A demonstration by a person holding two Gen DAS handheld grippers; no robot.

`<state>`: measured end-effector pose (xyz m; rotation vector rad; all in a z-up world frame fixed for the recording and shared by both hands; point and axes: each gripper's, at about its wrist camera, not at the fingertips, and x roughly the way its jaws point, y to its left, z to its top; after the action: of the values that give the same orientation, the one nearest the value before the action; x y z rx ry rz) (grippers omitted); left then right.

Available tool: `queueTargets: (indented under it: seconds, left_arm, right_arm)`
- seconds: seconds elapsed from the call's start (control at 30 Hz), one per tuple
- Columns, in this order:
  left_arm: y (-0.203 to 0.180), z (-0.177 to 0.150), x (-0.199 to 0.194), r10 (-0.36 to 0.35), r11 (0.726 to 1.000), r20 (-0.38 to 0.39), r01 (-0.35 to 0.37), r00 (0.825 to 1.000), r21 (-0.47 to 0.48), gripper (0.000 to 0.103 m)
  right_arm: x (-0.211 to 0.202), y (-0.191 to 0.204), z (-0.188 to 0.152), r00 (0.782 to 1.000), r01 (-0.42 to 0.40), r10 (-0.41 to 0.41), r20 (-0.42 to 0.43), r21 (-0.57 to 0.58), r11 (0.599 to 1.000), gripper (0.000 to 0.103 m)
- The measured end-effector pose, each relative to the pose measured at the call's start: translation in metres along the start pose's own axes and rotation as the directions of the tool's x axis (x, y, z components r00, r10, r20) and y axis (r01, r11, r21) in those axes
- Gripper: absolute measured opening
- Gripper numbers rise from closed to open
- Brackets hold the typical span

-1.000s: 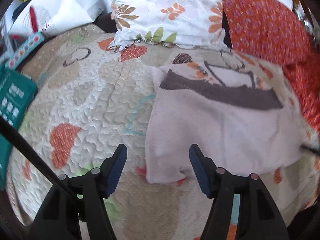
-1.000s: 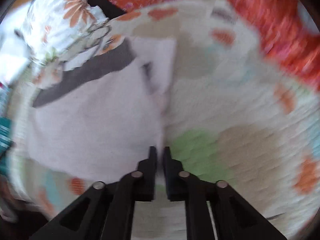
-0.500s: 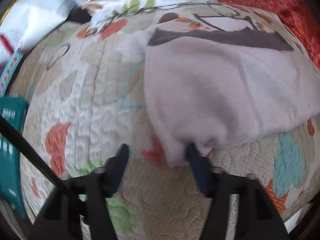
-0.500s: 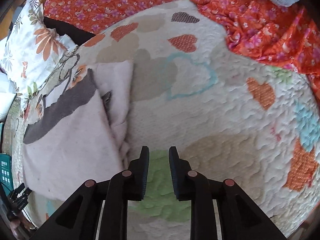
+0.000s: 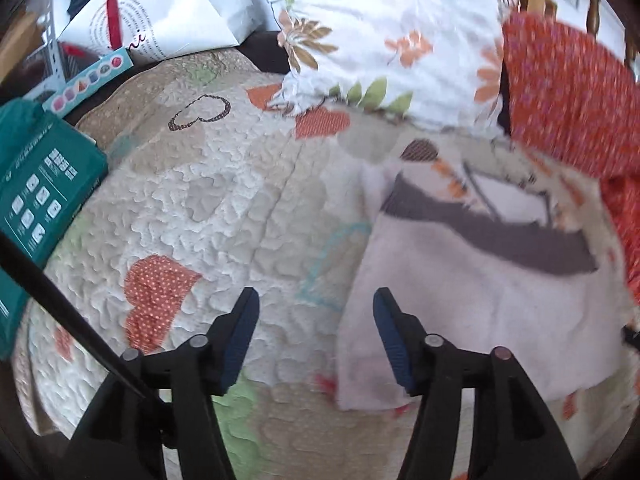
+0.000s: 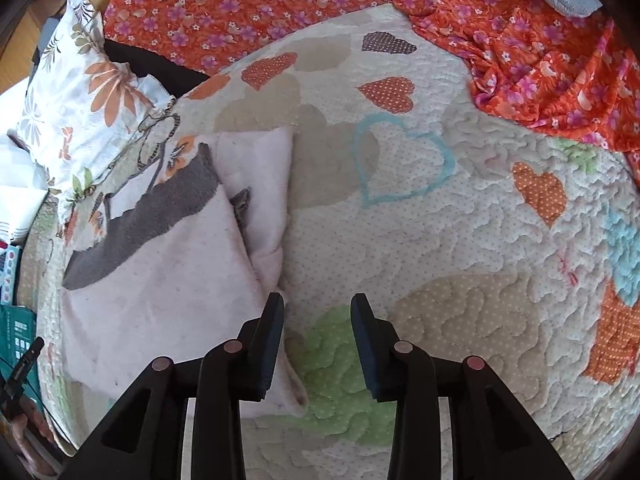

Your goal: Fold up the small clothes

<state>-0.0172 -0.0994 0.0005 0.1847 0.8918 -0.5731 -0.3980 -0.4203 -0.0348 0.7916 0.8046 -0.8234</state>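
**Now both grippers have let go of the folded garment**

Nearest the right wrist camera, the black two-finger right gripper [image 6: 317, 320] stands with its jaws parted over a green patch of the quilt. They were pinched shut a second ago and have just been opening; nothing is between them now, though the left finger sits just over the garment's near edge. In the left wrist view, the black, blue-padded left gripper [image 5: 316, 320] has its jaws wide apart and empty, having closed partway near the cloth's corner half a second ago and reopened.

Just beyond the fingers lies the small pale pink fleece garment with a dark grey band [image 6: 160, 280], flat on the cream quilted bedspread with heart patches [image 6: 460, 240], one side doubled over. It looks released after a fold, though blur in the left view hides its far edge.

Farther back sit a white floral pillow [image 5: 392, 32] and orange flowered fabric [image 6: 240, 4].
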Motion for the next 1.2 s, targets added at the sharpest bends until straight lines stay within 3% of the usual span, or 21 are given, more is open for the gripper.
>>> queueTargets:
  seconds: [0.1, 0.23, 0.5, 0.6, 0.77, 0.8, 0.9, 0.97, 1.03, 1.2]
  left_arm:
    - [-0.006, 0.001, -0.006, -0.041, 0.998, 0.004, 0.041, 0.999, -0.041, 0.072]
    - [-0.016, 0.004, 0.0, -0.084, 0.995, -0.015, 0.083, 0.996, -0.056, 0.073]
    - [-0.046, 0.002, -0.004, -0.098, 0.995, 0.008, 0.098, 0.995, 0.002, 0.073]
    - [-0.057, 0.002, -0.01, -0.101, 0.995, 0.049, 0.1, 0.994, 0.025, 0.073]
    - [-0.067, 0.002, -0.021, -0.023, 0.998, 0.149, 0.015, 0.989, 0.058, 0.075]
    - [-0.067, 0.002, -0.025, 0.01, 0.998, 0.18, -0.02, 0.984, 0.055, 0.08]
    - [-0.067, 0.0, -0.039, 0.067, 0.995, 0.29, -0.084, 0.955, 0.046, 0.103]
    - [-0.066, 0.0, -0.044, 0.103, 0.992, 0.335, -0.123, 0.936, 0.04, 0.103]
    - [-0.065, 0.002, -0.042, 0.111, 0.99, 0.321, -0.132, 0.94, 0.042, 0.103]
    - [-0.057, 0.001, -0.027, 0.087, 0.995, 0.193, -0.093, 0.977, 0.023, 0.103]
  right_arm:
    - [0.001, 0.005, -0.001, 1.0, -0.003, 0.003, 0.001, -0.019, 1.0, 0.039]
    - [-0.001, 0.01, -0.002, 1.0, 0.0, 0.001, 0.025, -0.03, 1.0, 0.045]
    - [0.003, 0.017, 0.005, 0.999, 0.012, -0.011, 0.042, -0.044, 0.999, 0.05]
    - [0.008, 0.025, 0.004, 0.997, 0.06, -0.056, 0.051, -0.078, 0.995, 0.05]
    - [0.012, 0.042, 0.0, 0.986, 0.157, -0.143, 0.086, -0.171, 0.973, 0.051]
    - [0.013, 0.046, -0.001, 0.982, 0.18, -0.164, 0.096, -0.192, 0.965, 0.052]
    - [0.014, 0.054, -0.004, 0.975, 0.214, -0.192, 0.113, -0.238, 0.947, 0.054]
    - [0.014, 0.059, -0.007, 0.971, 0.232, -0.206, 0.121, -0.263, 0.937, 0.054]
    - [0.014, 0.067, -0.011, 0.964, 0.26, -0.227, 0.139, -0.304, 0.916, 0.055]
    - [0.013, 0.083, -0.02, 0.939, 0.339, -0.281, 0.2, -0.382, 0.86, 0.058]
